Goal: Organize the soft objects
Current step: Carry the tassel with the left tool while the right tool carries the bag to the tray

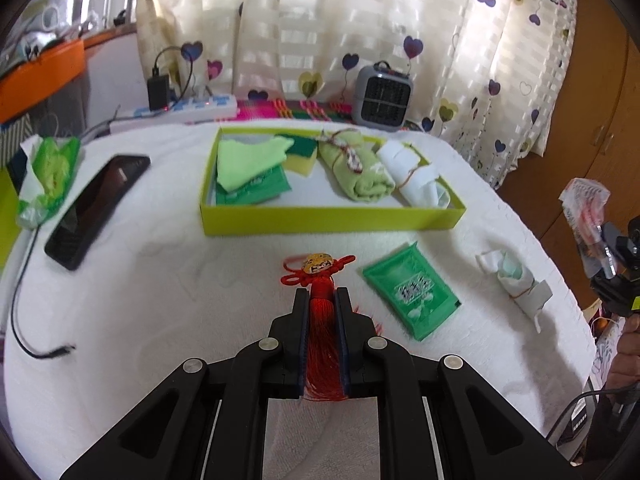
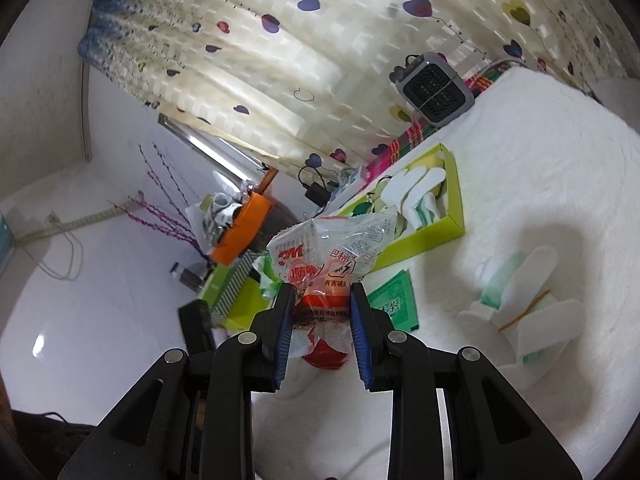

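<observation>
White towelling covers the bench (image 1: 160, 300). Left wrist view, from left: black phone (image 1: 96, 210) at mid-left; lime tray (image 1: 332, 220) at upper centre holding rolled cloths; left gripper (image 1: 322, 294) at lower centre, jaws clamped on a red tassel (image 1: 322, 320); green packet (image 1: 412, 296) right of it. Right wrist view: right gripper (image 2: 322, 292) at centre, jaws pinching a clear earplug packet (image 2: 332, 252).

White towel-covered table (image 1: 160, 300) with green box (image 1: 332, 220).

A home: heart-print curtain (image 1: 360, 20), small heater (image 1: 383, 94), towel-covered table (image 1: 160, 280).
</observation>
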Action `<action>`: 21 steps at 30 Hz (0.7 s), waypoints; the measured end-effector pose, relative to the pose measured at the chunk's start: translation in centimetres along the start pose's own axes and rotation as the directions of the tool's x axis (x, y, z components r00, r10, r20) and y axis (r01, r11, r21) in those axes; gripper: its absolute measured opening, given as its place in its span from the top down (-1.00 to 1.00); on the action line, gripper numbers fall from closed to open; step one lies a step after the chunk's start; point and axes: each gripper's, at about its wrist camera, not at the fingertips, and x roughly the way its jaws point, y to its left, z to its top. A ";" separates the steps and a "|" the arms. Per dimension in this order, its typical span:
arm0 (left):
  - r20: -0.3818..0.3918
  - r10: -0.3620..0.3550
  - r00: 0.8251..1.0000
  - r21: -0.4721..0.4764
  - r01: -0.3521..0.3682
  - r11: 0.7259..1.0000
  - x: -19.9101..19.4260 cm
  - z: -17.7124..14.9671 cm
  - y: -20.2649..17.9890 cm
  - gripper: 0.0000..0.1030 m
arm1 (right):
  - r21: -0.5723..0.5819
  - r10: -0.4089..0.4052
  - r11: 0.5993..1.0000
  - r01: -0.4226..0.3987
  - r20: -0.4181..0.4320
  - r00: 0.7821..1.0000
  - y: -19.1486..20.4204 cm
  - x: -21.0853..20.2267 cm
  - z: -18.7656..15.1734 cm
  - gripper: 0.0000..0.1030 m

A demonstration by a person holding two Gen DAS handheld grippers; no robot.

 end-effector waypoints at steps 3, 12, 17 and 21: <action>0.023 0.001 1.000 0.013 -0.002 1.000 -0.8 0.6 -0.1 0.78 | -0.029 -0.024 0.999 0.024 -0.007 1.000 0.5 0.3 0.2 0.45; 0.084 0.013 0.996 0.047 -0.017 0.999 -2.5 2.9 -0.6 0.78 | -0.110 -0.097 0.989 0.095 -0.014 0.995 1.7 1.3 1.1 0.45; 0.110 0.017 0.994 0.064 -0.024 0.998 -3.1 3.9 -0.7 0.78 | -0.152 -0.140 0.979 0.136 -0.011 0.990 2.5 2.0 1.8 0.45; 0.132 0.018 0.991 0.076 -0.029 0.997 -3.3 4.9 -0.8 0.78 | -0.202 -0.188 0.962 0.182 -0.010 0.982 3.1 2.9 2.4 0.45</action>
